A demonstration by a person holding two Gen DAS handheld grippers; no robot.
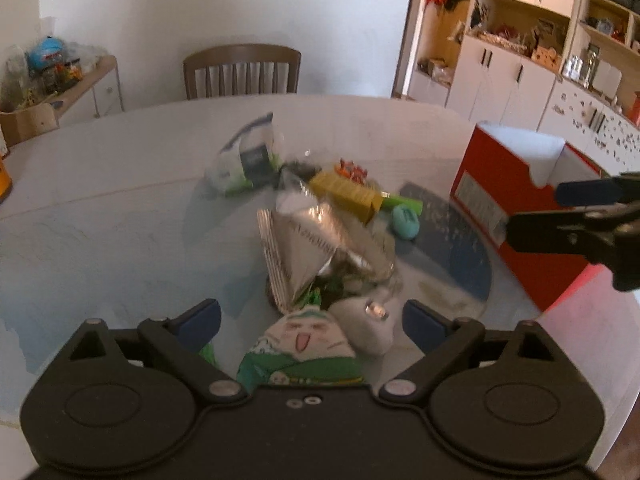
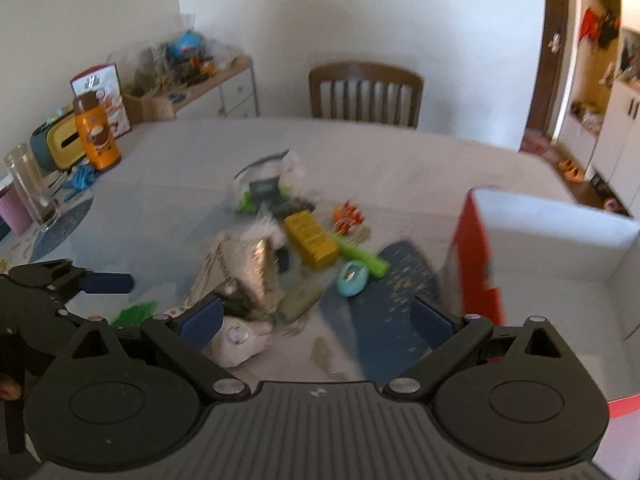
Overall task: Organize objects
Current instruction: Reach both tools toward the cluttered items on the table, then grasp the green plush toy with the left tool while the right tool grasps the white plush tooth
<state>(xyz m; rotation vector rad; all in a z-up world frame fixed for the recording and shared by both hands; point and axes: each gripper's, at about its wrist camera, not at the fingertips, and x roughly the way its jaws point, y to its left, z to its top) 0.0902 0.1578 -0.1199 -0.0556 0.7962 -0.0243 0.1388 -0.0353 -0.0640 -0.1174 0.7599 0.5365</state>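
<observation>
While both feeds are a bit motion-blurred, I can read the layout: pale surface [image 1: 100,208] carries everything, wooden chair [image 2: 365,94] at its far edge.

Red box [image 2: 480,256], white inside and open on top, stands at the right edge of the pile; its near side sits on a dark blue mat [image 2: 384,320].

Clutter heap mid-surface, big to small:
- silver foil bag [image 1: 312,252], crumpled, centre of the heap
- clear bag with green print [image 1: 244,160], far side
- yellow carton [image 2: 314,240] lying flat, a green stick [image 2: 362,256] poking out from beside it
- green-and-white plush [image 1: 304,344] nearest my left tool, a white soft toy [image 1: 366,330] touching it
- teal oval thing [image 2: 351,278] on the mat edge
- small orange wrapper [image 2: 348,214], slightly apart behind the carton

Left tool [image 1: 312,320]: spread wide, nothing pinched, hovering right over the plush.
Right tool [image 2: 318,318]: also spread wide, empty, above the mat between heap and box.
</observation>
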